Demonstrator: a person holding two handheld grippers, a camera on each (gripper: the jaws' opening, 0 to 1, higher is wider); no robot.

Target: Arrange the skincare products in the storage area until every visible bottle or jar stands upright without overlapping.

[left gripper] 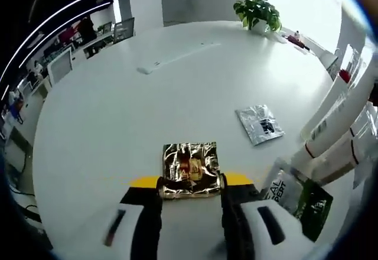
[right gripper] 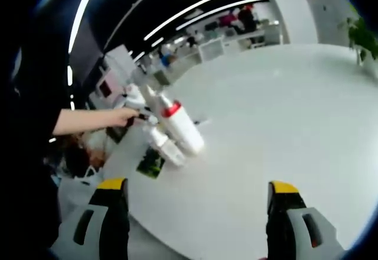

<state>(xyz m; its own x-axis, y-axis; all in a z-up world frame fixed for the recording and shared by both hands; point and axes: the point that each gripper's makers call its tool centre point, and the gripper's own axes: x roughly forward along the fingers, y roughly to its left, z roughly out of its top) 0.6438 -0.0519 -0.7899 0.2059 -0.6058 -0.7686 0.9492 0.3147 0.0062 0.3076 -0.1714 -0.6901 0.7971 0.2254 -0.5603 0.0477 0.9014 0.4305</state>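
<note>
A crinkled gold foil sachet (left gripper: 190, 168) lies flat on the white round table (left gripper: 147, 106), right between my left gripper's (left gripper: 192, 182) two yellow-tipped jaws, which press on its sides. A silver sachet (left gripper: 260, 124) lies further out to the right. Several white tubes with red bands (left gripper: 331, 133) lie on their sides at the right edge, over a white sachet (left gripper: 276, 186) and a dark green one (left gripper: 313, 204). The right gripper view shows the same tubes (right gripper: 180, 129) and the green sachet (right gripper: 152, 162) at the table's left edge. My right gripper (right gripper: 198, 198) is wide open above bare table.
A potted plant (left gripper: 258, 10) stands at the far edge, with small items beside it. A grey cable cover (left gripper: 177, 56) sits in the tabletop. A person's hand (right gripper: 125, 117) reaches in beside the tubes. Office desks and screens (left gripper: 65, 59) lie beyond the table.
</note>
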